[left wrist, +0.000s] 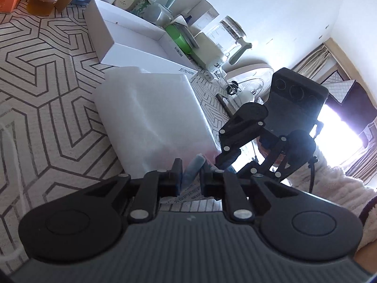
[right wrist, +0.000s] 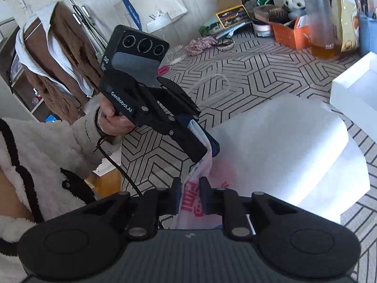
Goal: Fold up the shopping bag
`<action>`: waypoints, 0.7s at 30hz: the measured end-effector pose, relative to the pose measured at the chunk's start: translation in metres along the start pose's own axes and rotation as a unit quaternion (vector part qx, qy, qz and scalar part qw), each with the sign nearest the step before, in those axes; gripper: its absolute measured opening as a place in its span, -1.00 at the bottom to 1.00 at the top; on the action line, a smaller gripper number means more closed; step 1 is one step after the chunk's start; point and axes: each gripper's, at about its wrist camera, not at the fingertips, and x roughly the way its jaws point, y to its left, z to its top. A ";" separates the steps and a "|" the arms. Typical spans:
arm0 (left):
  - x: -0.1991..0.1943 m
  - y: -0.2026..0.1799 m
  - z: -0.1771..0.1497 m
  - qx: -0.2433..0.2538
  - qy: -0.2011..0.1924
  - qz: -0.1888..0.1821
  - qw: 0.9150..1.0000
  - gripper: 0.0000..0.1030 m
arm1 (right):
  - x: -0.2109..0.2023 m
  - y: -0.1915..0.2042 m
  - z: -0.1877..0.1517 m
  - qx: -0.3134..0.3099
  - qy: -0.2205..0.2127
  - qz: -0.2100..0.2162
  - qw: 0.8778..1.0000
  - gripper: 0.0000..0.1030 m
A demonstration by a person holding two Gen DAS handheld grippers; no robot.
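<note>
A white shopping bag (left wrist: 150,115) with red print and blue handles lies folded over on the patterned tabletop; it also shows in the right wrist view (right wrist: 282,151). My left gripper (left wrist: 190,173) is shut on the bag's near edge by a blue handle (left wrist: 194,167). My right gripper (right wrist: 190,194) is shut on the same edge, on the red-printed part (right wrist: 192,200). The two grippers hold the edge close together, lifted a little off the table. The left gripper (right wrist: 202,152) shows in the right view; the right gripper (left wrist: 226,162) shows in the left view.
An open white box (left wrist: 132,40) stands just behind the bag, with bottles, a green cup (left wrist: 179,37) and a glass jug (left wrist: 223,35) beyond. An orange box (right wrist: 292,35), a hairbrush and clutter line the table's far edge. A brown jacket (right wrist: 59,66) hangs nearby.
</note>
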 end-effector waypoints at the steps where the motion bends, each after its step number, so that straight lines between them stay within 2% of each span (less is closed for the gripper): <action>1: -0.001 0.001 -0.001 0.001 0.000 0.005 1.000 -0.35 | 0.006 -0.001 0.003 -0.002 0.012 0.004 1.000 -0.70; 2: -0.003 0.001 -0.001 0.001 -0.007 0.011 1.000 -0.22 | 0.011 -0.001 0.006 -0.003 0.023 0.008 1.000 -0.70; 3: -0.006 0.000 -0.001 0.003 -0.015 0.013 1.000 -0.02 | 0.018 0.000 0.009 -0.010 0.036 0.011 0.999 -0.70; 5: -0.017 -0.007 0.000 0.020 -0.036 0.009 0.999 0.08 | 0.032 0.008 0.014 -0.039 0.064 0.015 0.997 -0.70; 7: -0.027 -0.013 0.002 0.033 -0.048 0.005 0.998 0.35 | 0.042 0.017 0.018 -0.058 0.082 0.012 0.995 -0.70; 8: -0.032 -0.018 0.003 0.043 -0.051 0.003 0.998 0.39 | 0.046 0.020 0.020 -0.063 0.089 0.013 0.994 -0.70; 10: -0.033 -0.024 0.004 0.055 -0.033 0.016 0.998 0.40 | 0.050 0.024 0.023 -0.063 0.104 0.015 0.992 -0.70; 14: -0.013 -0.019 -0.001 0.061 0.049 0.096 0.992 0.34 | 0.054 0.025 0.031 -0.057 0.137 0.011 0.989 -0.71; 17: -0.017 -0.011 -0.005 0.048 0.051 0.102 0.992 0.32 | 0.055 0.031 0.033 -0.077 0.151 0.001 0.985 -0.71; 21: -0.021 -0.010 -0.009 0.047 0.049 0.122 0.990 0.32 | 0.044 0.028 0.027 -0.070 0.126 -0.017 0.989 -0.64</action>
